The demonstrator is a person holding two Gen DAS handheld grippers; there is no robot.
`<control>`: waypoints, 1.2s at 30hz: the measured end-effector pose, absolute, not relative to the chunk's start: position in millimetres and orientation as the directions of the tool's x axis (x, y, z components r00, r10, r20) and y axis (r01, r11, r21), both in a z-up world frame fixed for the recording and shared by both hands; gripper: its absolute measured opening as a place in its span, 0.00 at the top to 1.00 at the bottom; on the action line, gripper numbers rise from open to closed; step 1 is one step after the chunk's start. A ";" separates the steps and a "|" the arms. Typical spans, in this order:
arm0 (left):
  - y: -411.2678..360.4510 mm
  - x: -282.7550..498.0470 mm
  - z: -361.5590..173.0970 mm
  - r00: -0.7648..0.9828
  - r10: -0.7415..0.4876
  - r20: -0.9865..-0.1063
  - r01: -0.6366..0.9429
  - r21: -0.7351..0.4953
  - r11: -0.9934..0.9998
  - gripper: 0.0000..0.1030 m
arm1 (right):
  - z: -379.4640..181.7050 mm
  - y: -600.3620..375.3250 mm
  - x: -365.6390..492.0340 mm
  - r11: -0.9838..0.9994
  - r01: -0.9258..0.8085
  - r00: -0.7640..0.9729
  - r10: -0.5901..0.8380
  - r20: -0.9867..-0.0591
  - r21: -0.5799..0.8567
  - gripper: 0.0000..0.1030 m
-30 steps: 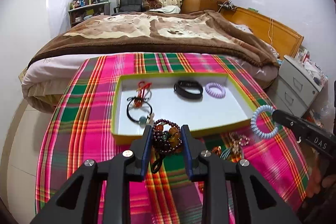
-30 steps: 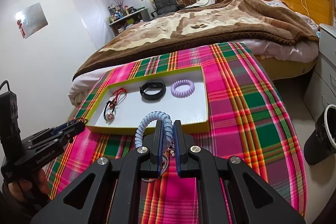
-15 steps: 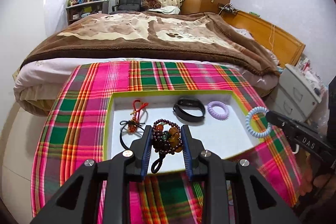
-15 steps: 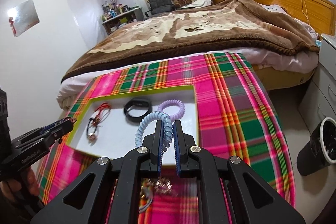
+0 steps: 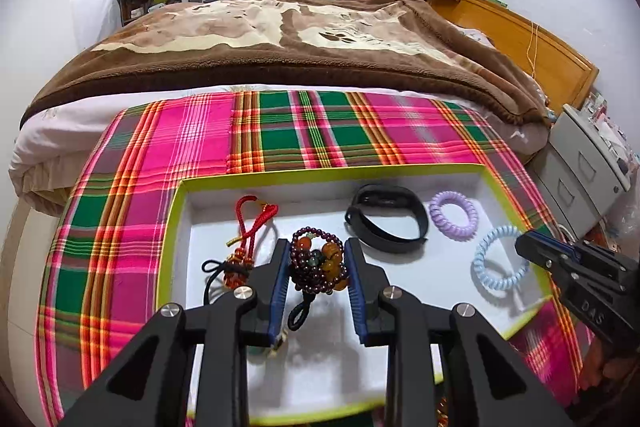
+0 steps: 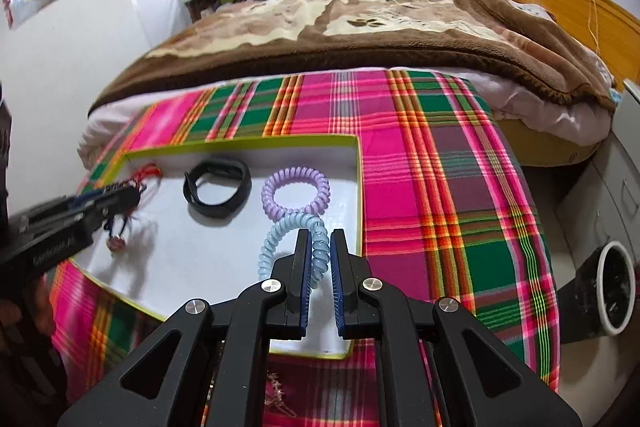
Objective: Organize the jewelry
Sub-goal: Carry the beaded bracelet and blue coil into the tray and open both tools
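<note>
A white tray with a yellow-green rim (image 5: 176, 211) (image 6: 358, 163) lies on the plaid cloth. My left gripper (image 5: 316, 267) is shut on a dark beaded bracelet (image 5: 318, 263) and holds it over the tray's middle. My right gripper (image 6: 320, 251) is shut on a light-blue coil hair tie (image 6: 280, 239) (image 5: 500, 267) over the tray's right part. Inside the tray lie a black band (image 5: 386, 219) (image 6: 218, 187), a purple coil tie (image 5: 454, 215) (image 6: 296, 195) and a red cord charm with a black cord (image 5: 248, 235). The right gripper also shows in the left wrist view (image 5: 524, 251).
The plaid cloth (image 5: 304, 131) covers a table at the foot of a bed with a brown blanket (image 5: 300, 43). Some loose jewelry (image 6: 280, 391) lies on the cloth below the tray's near edge. Grey drawers (image 5: 580, 179) stand to the right, a black bin (image 6: 612, 291) on the floor.
Both grippers have moved forward over the tray with their pieces still held. The tray now lies under the fingers instead of ahead of them.
</note>
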State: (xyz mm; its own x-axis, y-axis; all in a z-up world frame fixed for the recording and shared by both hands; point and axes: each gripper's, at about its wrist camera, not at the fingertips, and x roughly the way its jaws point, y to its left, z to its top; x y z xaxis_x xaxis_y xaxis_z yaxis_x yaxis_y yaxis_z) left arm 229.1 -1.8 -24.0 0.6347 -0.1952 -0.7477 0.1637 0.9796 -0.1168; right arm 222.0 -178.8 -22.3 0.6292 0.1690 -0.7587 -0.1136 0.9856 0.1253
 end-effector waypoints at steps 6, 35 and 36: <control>-1.4 238.4 -33.4 0.620 -0.179 -0.764 0.154 -0.105 0.983 0.72 | -26.8 -175.4 225.0 0.990 -0.119 0.629 0.136 -0.766 0.078 0.91; -10.4 254.1 -43.2 0.593 -0.183 -0.784 0.167 -0.102 0.981 0.66 | -31.7 -170.6 232.0 0.992 -0.124 0.633 0.103 -0.768 0.031 0.88; -10.2 253.6 -42.4 0.594 -0.185 -0.783 0.167 -0.104 0.980 0.66 | -31.5 -171.6 231.7 0.992 -0.123 0.634 0.106 -0.766 0.035 0.86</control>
